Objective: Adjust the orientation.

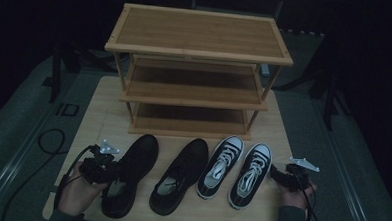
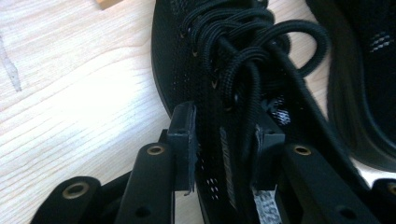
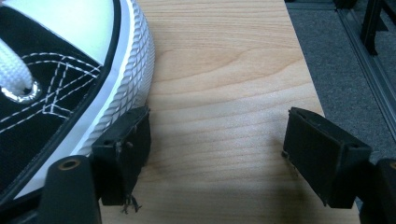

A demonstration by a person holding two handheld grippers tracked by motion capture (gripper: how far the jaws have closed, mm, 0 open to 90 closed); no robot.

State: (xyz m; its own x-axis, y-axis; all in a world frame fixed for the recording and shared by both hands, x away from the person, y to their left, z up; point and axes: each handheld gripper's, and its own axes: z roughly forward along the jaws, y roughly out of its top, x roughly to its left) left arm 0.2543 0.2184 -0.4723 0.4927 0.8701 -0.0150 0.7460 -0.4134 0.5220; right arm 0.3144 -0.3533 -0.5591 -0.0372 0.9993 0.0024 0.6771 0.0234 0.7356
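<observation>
Left gripper: jaws closed in on the side wall of the black mesh lace-up shoe near the collar, one pad outside, one inside by the tongue, so clamped on the upper. In the high view that shoe sits leftmost on the pale wooden table, toe toward the three-tier bamboo shoe rack, with its black twin just beside it.

Right gripper: jaws wide apart, holding nothing. Its left pad touches the ribbed white rubber sole edge of the black canvas sneaker with white laces; the other pad hangs over bare table near the edge. In the high view the right gripper sits just right of that sneaker, whose mate lies alongside.

Risks, as a judgement: soft mesh grip near the heel means the toe may droop and swing on lifting, clipping the neighbouring black shoe or the rack's lower shelf. Loose laces may snag a pad. Right pad could nudge the sneaker sideways.
</observation>
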